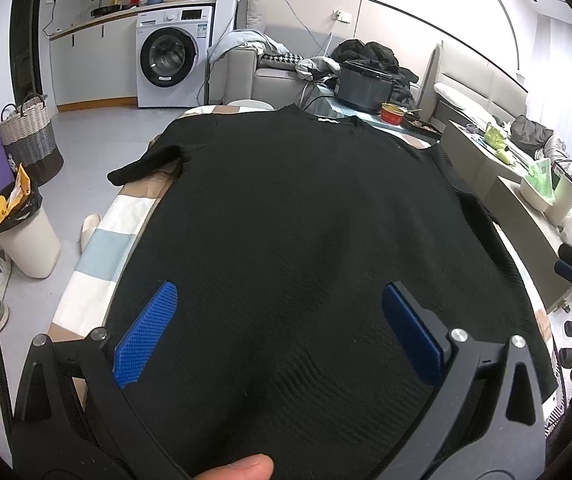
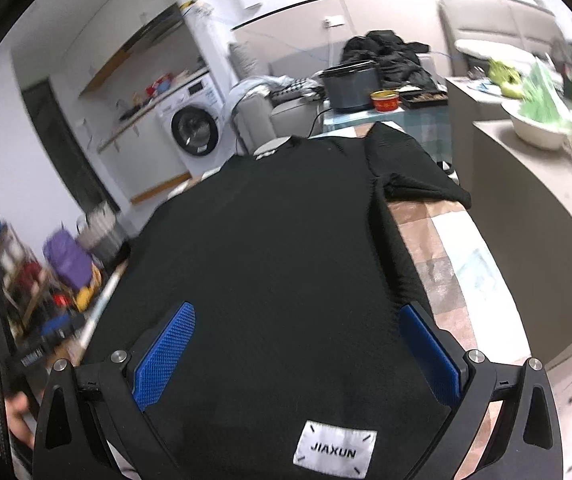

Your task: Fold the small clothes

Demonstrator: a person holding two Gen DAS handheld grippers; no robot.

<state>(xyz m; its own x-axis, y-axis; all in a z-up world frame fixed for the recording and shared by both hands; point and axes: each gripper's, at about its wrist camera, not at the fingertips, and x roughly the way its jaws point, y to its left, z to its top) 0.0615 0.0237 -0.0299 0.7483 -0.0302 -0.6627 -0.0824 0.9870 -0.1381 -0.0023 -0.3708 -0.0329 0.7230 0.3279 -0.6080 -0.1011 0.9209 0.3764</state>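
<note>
Jaws of left gripper (image 1: 282,336) and right gripper (image 2: 297,352) wide apart over flat black sweater (image 1: 293,216) on checked tablecloth (image 1: 106,236).

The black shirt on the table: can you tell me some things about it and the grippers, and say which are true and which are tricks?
1. The black shirt lies spread flat on the table. True.
2. The left gripper is shut on a sleeve. False: its jaws are wide open, holding nothing.
3. A white label on the hem reads JIAXUN. True.
4. The right gripper is shut. False: it is open above the shirt.
</note>
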